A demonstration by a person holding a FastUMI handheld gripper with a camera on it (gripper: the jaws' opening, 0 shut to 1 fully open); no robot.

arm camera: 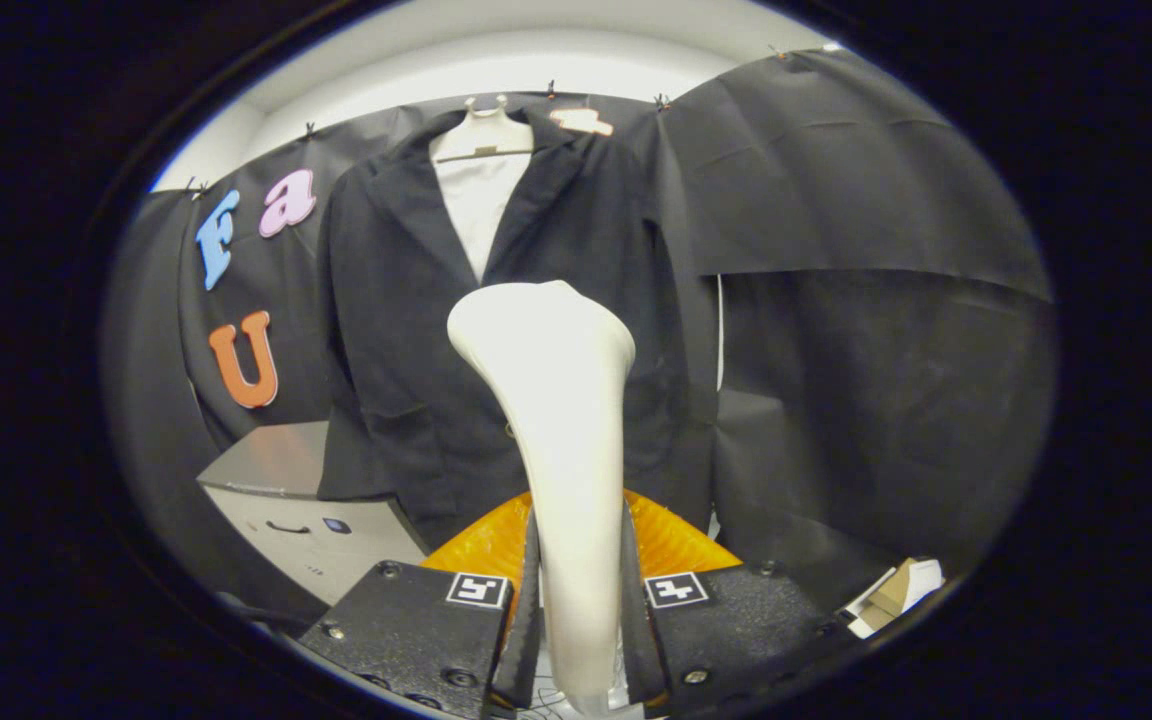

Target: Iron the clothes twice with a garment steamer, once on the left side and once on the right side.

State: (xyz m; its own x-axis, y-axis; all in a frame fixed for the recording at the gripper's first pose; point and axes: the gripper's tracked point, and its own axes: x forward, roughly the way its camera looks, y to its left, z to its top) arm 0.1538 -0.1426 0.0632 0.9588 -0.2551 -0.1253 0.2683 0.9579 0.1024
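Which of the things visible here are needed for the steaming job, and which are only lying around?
For the job:
- white plastic garment steamer, clamped between both fingers of the gripper
- black suit jacket on a white hanger, beyond the steamer

Lying about:
- grey box-shaped cabinet, beside the jacket
- orange ribbed thing behind the fingers
- cardboard scraps

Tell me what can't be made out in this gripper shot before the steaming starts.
- Steamer face: turned away toward the jacket.
- Jacket's middle: hidden behind the steamer.
- Jacket hem: covered by the orange object.
- Steamer handle's bottom: hidden between the jaws of the gripper.
- Grey box: partly behind the jacket.
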